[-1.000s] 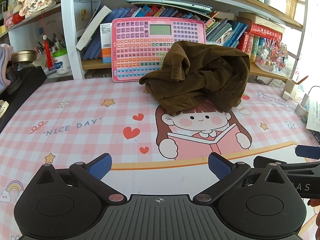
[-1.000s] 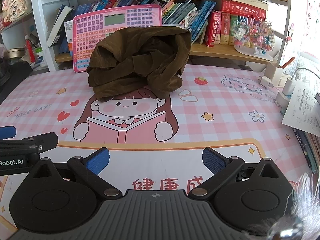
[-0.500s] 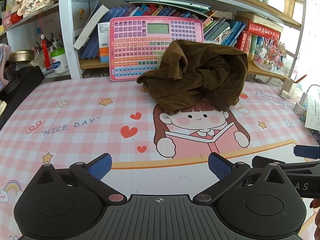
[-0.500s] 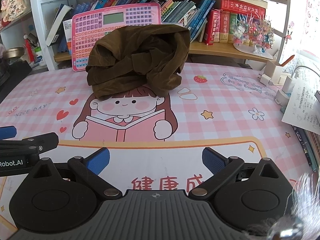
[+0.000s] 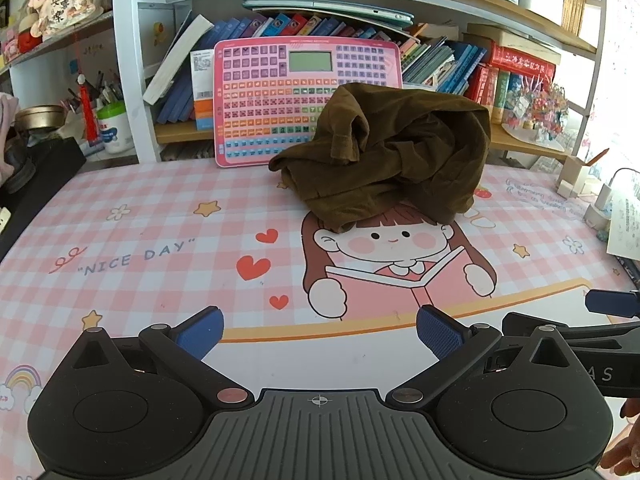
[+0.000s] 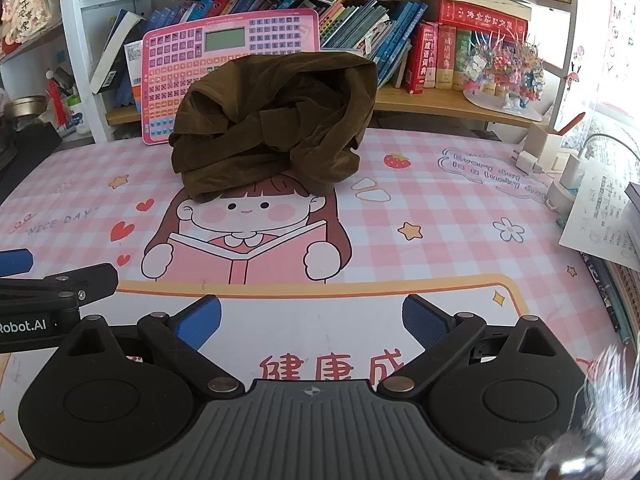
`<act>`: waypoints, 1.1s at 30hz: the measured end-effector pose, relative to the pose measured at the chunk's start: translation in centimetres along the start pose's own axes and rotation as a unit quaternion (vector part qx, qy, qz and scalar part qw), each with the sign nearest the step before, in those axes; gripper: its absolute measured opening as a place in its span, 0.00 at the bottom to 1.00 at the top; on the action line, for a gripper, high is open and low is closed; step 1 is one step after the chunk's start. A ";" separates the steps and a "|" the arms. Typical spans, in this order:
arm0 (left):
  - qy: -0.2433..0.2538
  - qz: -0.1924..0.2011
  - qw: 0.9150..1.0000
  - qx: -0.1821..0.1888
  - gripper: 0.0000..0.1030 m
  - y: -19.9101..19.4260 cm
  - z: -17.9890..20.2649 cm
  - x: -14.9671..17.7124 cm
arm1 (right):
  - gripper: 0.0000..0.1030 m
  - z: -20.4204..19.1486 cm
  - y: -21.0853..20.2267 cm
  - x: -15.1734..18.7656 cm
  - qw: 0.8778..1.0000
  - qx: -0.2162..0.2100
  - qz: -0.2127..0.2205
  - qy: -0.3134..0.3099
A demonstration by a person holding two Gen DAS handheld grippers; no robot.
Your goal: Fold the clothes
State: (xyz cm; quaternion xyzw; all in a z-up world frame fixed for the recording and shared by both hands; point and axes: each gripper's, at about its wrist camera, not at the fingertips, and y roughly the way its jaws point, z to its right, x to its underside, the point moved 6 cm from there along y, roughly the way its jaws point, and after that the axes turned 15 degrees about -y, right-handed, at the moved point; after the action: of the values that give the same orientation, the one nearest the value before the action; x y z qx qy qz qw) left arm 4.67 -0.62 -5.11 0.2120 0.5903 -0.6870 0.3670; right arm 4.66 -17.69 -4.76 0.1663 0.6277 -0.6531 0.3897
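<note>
A crumpled dark brown garment (image 5: pixel 384 156) (image 6: pixel 276 124) lies in a heap at the back of the pink checked desk mat (image 5: pixel 160 232) (image 6: pixel 440 208), over the head of the printed cartoon girl. My left gripper (image 5: pixel 320 330) stands open near the front edge, well short of the garment, with nothing between its blue pads. My right gripper (image 6: pixel 312 318) is also open and empty, at a similar distance. Each gripper shows at the edge of the other's view.
A pink toy keyboard tablet (image 5: pixel 296 96) (image 6: pixel 224 64) leans against the bookshelf just behind the garment. Books (image 6: pixel 460 48) fill the shelf. A flower ornament (image 6: pixel 504 68), chargers, a cable and papers (image 6: pixel 600 216) crowd the right side. Dark objects (image 5: pixel 36 168) sit at the left.
Both grippers have eased forward a little toward the garment, which looks slightly larger. Both stay open and the garment has not moved.
</note>
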 end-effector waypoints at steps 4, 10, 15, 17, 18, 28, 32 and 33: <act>-0.002 -0.004 1.000 0.000 1.00 0.2 0.0 0.1 | 0.95 0.0 0.2 0.2 1.000 -0.002 -0.004 0.002; -0.002 -0.011 1.000 -0.001 1.00 0.8 0.0 0.2 | 0.95 0.0 0.8 0.3 1.000 -0.003 -0.010 0.002; 0.000 -0.016 1.000 -0.001 1.00 1.4 0.2 0.3 | 0.95 0.3 1.5 0.4 1.000 -0.009 -0.017 0.009; 0.000 -0.016 1.000 -0.001 1.00 1.6 0.3 0.3 | 0.95 0.5 1.8 0.5 1.000 -0.013 -0.019 0.013; 0.000 -0.017 1.000 -0.001 1.00 1.7 0.3 0.3 | 0.95 0.6 1.9 0.6 1.000 -0.017 -0.021 0.015; 0.003 -0.038 0.999 -0.016 1.00 3.1 1.2 1.2 | 0.96 1.7 3.5 1.6 0.998 -0.039 -0.046 0.032; 0.004 -0.043 0.999 -0.024 1.00 3.8 1.6 1.0 | 0.96 2.5 3.9 1.7 0.997 -0.056 -0.047 0.040; 0.005 -0.042 0.999 -0.025 1.00 4.0 1.8 0.7 | 0.96 2.8 4.0 1.6 0.996 -0.062 -0.046 0.043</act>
State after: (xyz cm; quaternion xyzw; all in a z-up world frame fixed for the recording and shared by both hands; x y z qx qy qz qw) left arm 7.45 -2.64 -7.85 0.1812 0.6175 -0.6855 0.3406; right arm 7.26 -20.46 -8.21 0.1413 0.6901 -0.6222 0.3415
